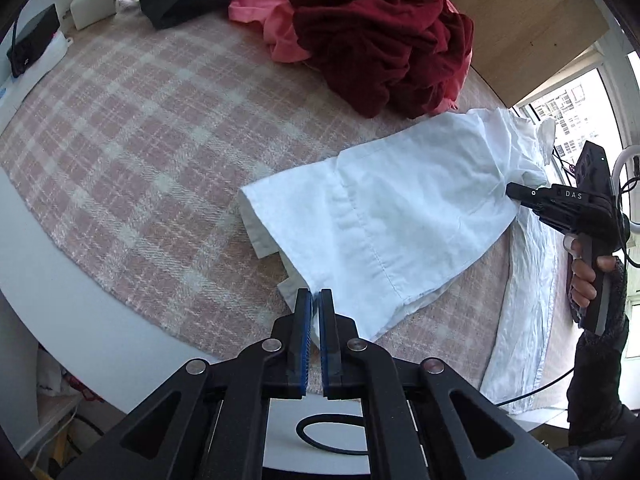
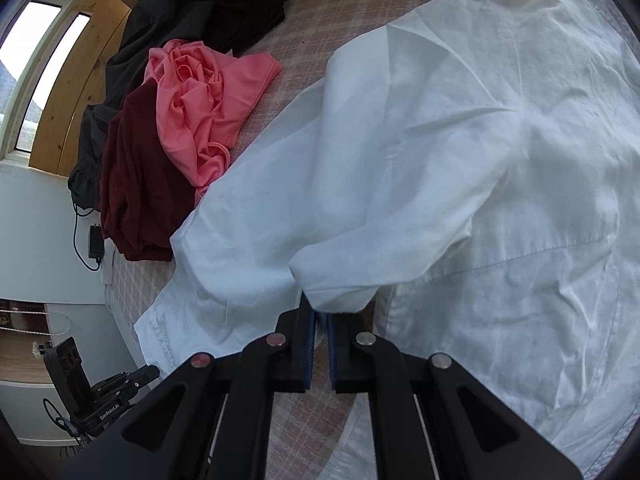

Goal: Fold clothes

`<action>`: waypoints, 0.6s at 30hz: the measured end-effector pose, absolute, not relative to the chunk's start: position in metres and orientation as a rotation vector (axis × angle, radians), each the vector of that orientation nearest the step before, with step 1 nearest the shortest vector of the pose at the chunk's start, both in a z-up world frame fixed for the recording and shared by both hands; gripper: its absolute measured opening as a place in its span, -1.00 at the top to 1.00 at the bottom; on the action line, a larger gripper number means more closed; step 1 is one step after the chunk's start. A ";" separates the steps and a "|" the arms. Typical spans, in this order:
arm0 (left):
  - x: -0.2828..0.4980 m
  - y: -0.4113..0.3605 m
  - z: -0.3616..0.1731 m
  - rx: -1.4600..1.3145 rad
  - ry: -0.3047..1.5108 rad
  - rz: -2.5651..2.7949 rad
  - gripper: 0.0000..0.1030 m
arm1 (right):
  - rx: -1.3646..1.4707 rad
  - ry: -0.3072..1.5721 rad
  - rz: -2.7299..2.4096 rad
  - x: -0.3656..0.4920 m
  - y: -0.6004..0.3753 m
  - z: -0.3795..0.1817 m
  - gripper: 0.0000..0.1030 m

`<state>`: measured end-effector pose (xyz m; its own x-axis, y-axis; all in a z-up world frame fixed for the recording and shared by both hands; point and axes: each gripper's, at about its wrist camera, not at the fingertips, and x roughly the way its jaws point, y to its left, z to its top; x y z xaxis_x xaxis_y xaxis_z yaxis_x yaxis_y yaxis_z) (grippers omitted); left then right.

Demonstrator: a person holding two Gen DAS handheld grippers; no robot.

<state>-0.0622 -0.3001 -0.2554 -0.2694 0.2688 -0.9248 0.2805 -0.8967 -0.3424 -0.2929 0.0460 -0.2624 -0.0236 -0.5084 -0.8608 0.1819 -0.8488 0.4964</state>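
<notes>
White shirt point(image 1: 400, 208) pinched in jaws of both left gripper point(image 1: 316, 300) and "DAS"-marked right gripper point(image 1: 516, 191).

A white shirt point(image 1: 404, 216) lies crumpled and partly folded across the centre right of the frame, one hemmed edge lifted, on pink plaid cloth.

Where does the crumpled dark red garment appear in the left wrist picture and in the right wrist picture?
Left wrist view: the crumpled dark red garment lies at the top centre, on the pink garment, beyond the white shirt.
Right wrist view: it lies at the left middle, partly under the pink garment.
Shared landmark: the crumpled salmon-pink garment, touching the dark red one in both views.
</notes>
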 end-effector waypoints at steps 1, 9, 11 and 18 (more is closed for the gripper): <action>-0.061 -0.304 -0.250 1.878 0.694 -2.395 0.82 | 1.789 -0.353 -1.918 -0.295 0.047 -0.263 0.89; -0.105 -0.335 -0.243 1.866 0.470 -2.382 0.22 | 1.798 -0.347 -1.934 -0.297 0.047 -0.267 0.89; -0.118 -0.335 -0.257 1.946 0.377 -2.350 0.20 | 1.808 -0.345 -1.932 -0.297 0.048 -0.268 0.89; -0.132 -0.301 -0.274 2.101 -0.010 -2.345 0.08 | 1.833 -0.343 -1.931 -0.298 0.051 -0.273 0.89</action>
<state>-0.1323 -0.3013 -0.2743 -0.1091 0.0008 -0.9940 -0.0093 -1.0000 0.0002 -0.2977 0.0512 -0.2727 -0.0128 -0.4829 -0.8756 0.1522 -0.8664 0.4756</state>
